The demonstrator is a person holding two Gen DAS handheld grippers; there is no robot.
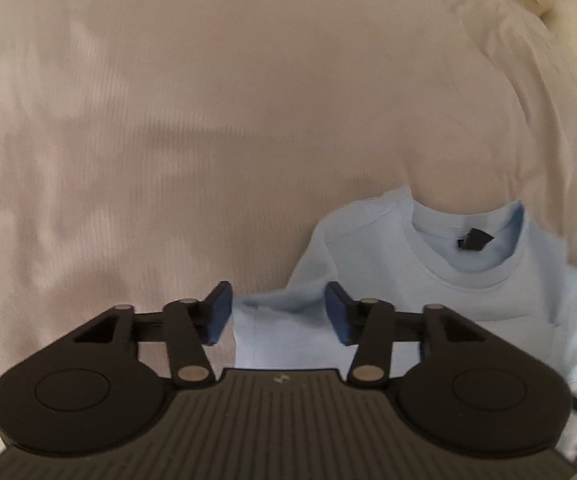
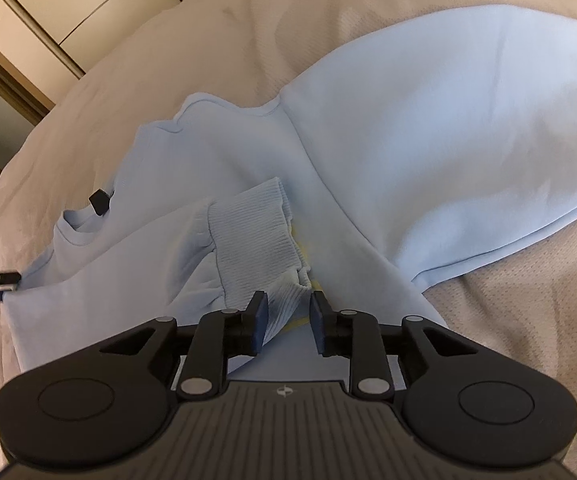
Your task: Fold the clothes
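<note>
Setting: a pale blue sweatshirt [image 2: 428, 120] lies on a beige bedspread [image 1: 168, 120]; the bedspread serves as the folding surface, so the garment lies spread on it.
Landmark: the sweatshirt's neckline with its small dark label [image 1: 474, 239]; places below are given from it.
Sweatshirt: front up and partly gathered; the body runs away from the neckline toward the far side of the bed; one sleeve is drawn back across the chest, likely the first fold inward.
Cuff: the ribbed cuff [image 2: 256, 236] lies on the chest below the neckline, with a hint of yellow print beside it.
Right gripper [image 2: 287, 322]: jaws a little apart, the cuff's end lying between them; the pads do not look pressed on it; my guess is the sleeve is being laid down there.
Left gripper [image 1: 278, 314]: jaws apart, empty; it hovers over the shoulder edge beside the neckline, perhaps lining up for the next fold.
Room: cupboard doors [image 2: 68, 8] beyond the bed.
</note>
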